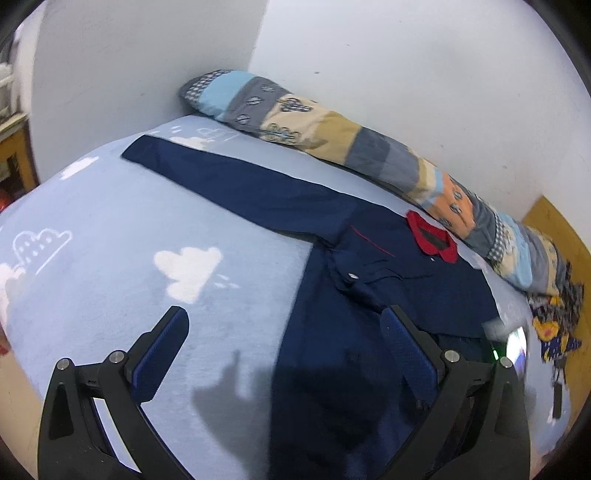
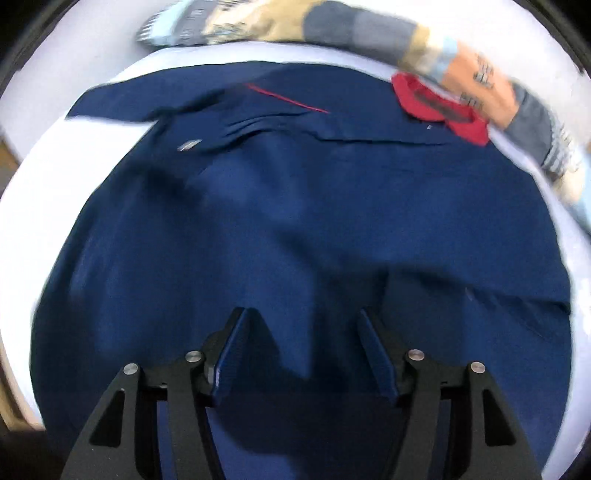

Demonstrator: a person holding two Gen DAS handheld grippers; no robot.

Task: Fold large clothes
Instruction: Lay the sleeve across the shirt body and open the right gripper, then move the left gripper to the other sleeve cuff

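Navy shirt (image 1: 369,280) spread flat on a bed, over a light blue cloud-print sheet (image 1: 110,229); red collar (image 1: 432,238) at the far right, just beside a long patchwork bolster (image 1: 369,147) lying along the white wall (image 1: 406,55). One sleeve (image 1: 229,184) stretched out toward the far left, straight and flat on the sheet. Small silver snap (image 1: 352,276) on the chest flap, thin red piping (image 1: 373,242) running across the shoulder.

Left hand-held gripper (image 1: 284,328) released, jaws wide apart, hanging above the shirt's left side edge: left finger over bare sheet, right finger over navy cloth; contact not clear. Right hand-held gripper (image 2: 303,325) also released, jaws parted, nothing between them, poised over the near part of the shirt body (image 2: 295,221). Right wrist view blurred; collar (image 2: 439,107) and bolster (image 2: 369,33) visible at the far edge.
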